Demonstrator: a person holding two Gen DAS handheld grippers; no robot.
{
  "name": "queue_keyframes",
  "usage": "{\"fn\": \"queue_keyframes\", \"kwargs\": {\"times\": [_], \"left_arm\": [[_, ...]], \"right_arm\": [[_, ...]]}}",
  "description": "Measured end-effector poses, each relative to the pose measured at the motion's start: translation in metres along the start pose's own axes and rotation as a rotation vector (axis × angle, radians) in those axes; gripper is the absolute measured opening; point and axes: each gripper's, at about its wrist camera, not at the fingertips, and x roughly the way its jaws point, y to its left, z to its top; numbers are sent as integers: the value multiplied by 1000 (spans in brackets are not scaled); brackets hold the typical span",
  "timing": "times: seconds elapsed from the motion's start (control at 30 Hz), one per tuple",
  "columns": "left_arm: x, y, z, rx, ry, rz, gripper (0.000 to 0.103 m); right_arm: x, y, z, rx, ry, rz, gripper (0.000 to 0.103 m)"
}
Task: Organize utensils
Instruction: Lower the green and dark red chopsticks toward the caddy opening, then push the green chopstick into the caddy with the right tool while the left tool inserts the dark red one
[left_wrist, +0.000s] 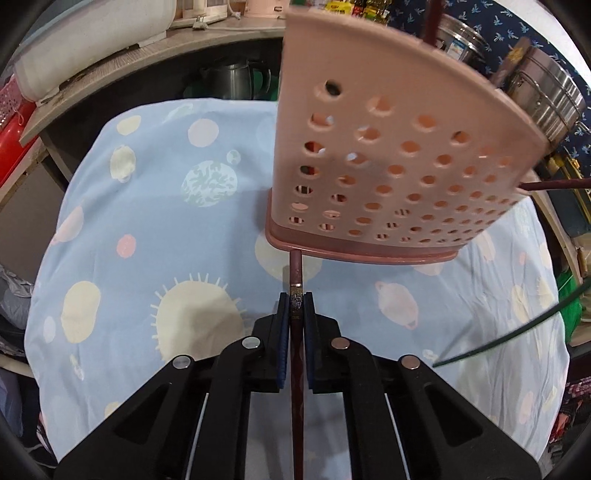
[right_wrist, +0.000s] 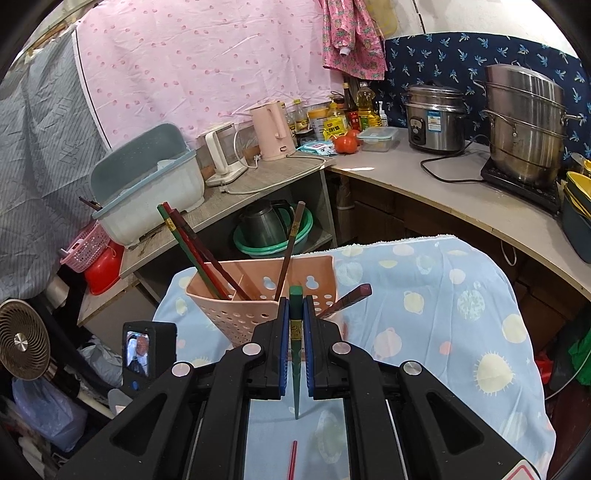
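In the left wrist view my left gripper (left_wrist: 296, 300) is shut on a dark red chopstick (left_wrist: 295, 269). Its far end reaches the base of the pink perforated utensil basket (left_wrist: 399, 158), which stands on the blue planet-print cloth (left_wrist: 155, 221). Another dark chopstick (left_wrist: 554, 184) pokes out of the basket's right side. In the right wrist view my right gripper (right_wrist: 295, 306) is shut on a green chopstick (right_wrist: 296, 373), held a little short of the basket (right_wrist: 236, 314). Several red, green and brown chopsticks (right_wrist: 192, 251) lean inside the basket. A red chopstick tip (right_wrist: 293, 458) lies on the cloth (right_wrist: 443, 288) below.
A counter (right_wrist: 424, 184) wraps behind the table with a rice cooker (right_wrist: 436, 118), steel steamer (right_wrist: 524, 136), pink kettle (right_wrist: 271, 129) and dish rack (right_wrist: 147, 184). A dark kettle (right_wrist: 264, 221) sits in a green basin under the shelf. A fan (right_wrist: 22, 339) stands at left. A green wire (left_wrist: 517, 332) arcs over the cloth's right side.
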Motion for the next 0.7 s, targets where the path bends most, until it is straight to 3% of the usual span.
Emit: {"fn": "queue_keyframes", "kwargs": {"times": [0.33,0.7], "left_arm": [[-94,-18,-11,17,-136,-34,7],[-198,-31,21,69,-343,-60,7]], "right_arm": [[-23,13,-1,-17,-26,18,7],[-43,23,15,-32,-40,58,7]]}}
